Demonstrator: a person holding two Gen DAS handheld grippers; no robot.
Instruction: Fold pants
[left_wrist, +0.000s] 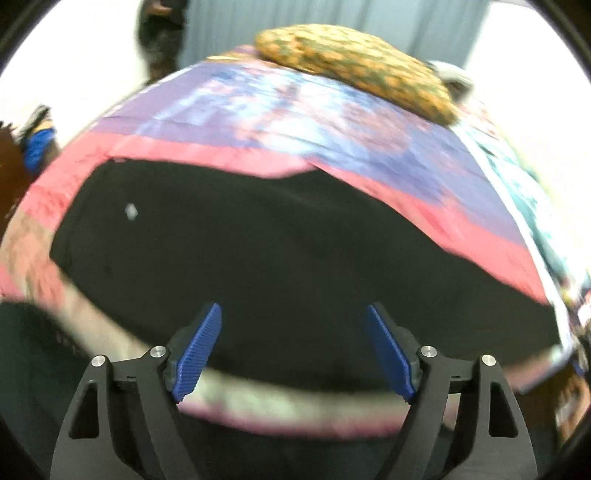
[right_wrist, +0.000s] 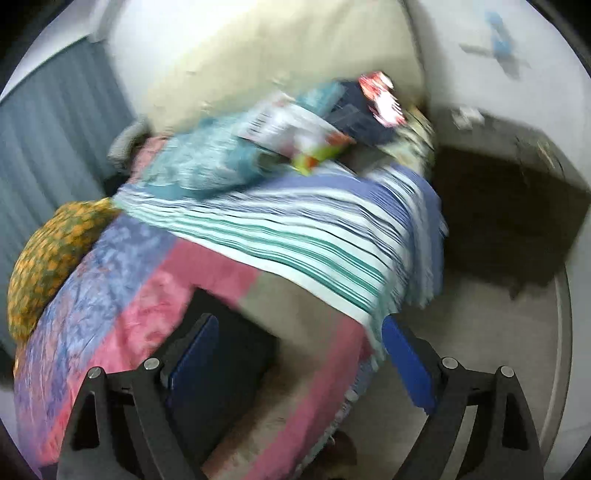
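Black pants (left_wrist: 258, 251) lie spread flat across the pink and purple bedspread (left_wrist: 295, 122) in the left wrist view. My left gripper (left_wrist: 293, 347) is open, its blue pads (left_wrist: 199, 350) wide apart just above the near edge of the pants, holding nothing. In the right wrist view one end of the black pants (right_wrist: 236, 354) shows on the bedspread (right_wrist: 122, 295) near the bed's corner. My right gripper (right_wrist: 303, 365) is open and empty, its left finger over that dark cloth. Both views are motion-blurred.
An orange patterned pillow (left_wrist: 354, 66) lies at the far side of the bed. A striped teal and blue blanket (right_wrist: 295, 229) and a pile of clothes and packets (right_wrist: 314, 122) cover the bed's far end. Grey curtain (right_wrist: 48, 140) left, floor (right_wrist: 498, 332) right.
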